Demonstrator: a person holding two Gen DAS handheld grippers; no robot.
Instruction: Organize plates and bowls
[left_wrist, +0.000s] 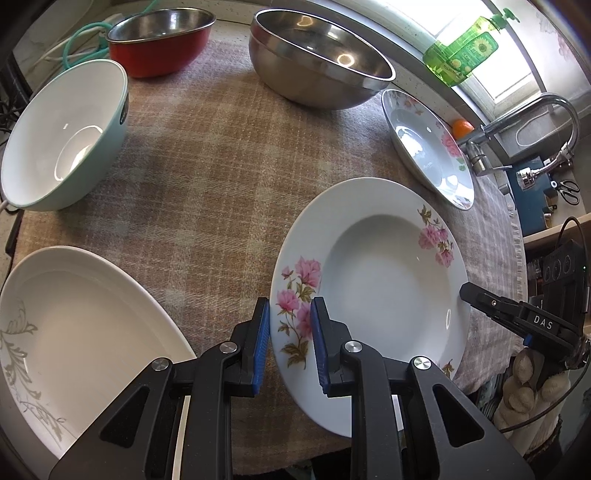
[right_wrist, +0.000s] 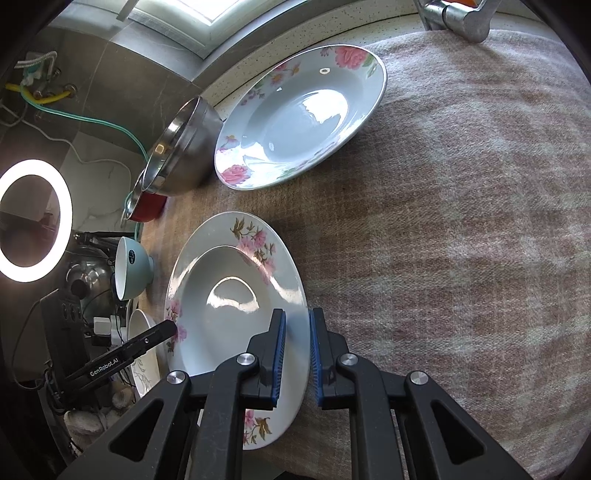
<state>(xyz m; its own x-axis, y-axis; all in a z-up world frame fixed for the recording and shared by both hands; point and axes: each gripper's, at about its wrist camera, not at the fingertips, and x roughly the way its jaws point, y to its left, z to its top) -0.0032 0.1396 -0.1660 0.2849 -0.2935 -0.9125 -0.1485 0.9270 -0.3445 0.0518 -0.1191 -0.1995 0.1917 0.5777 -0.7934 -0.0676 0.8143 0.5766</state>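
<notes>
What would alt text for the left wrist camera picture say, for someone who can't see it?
Two handheld grippers, the left gripper and the right gripper, pinch opposite rims of a flowered plate on a checked cloth. Around it sit another flowered plate, a white dish and three bowls.

Bare cloth (left_wrist: 207, 177) amid ringed bowls and plates
</notes>
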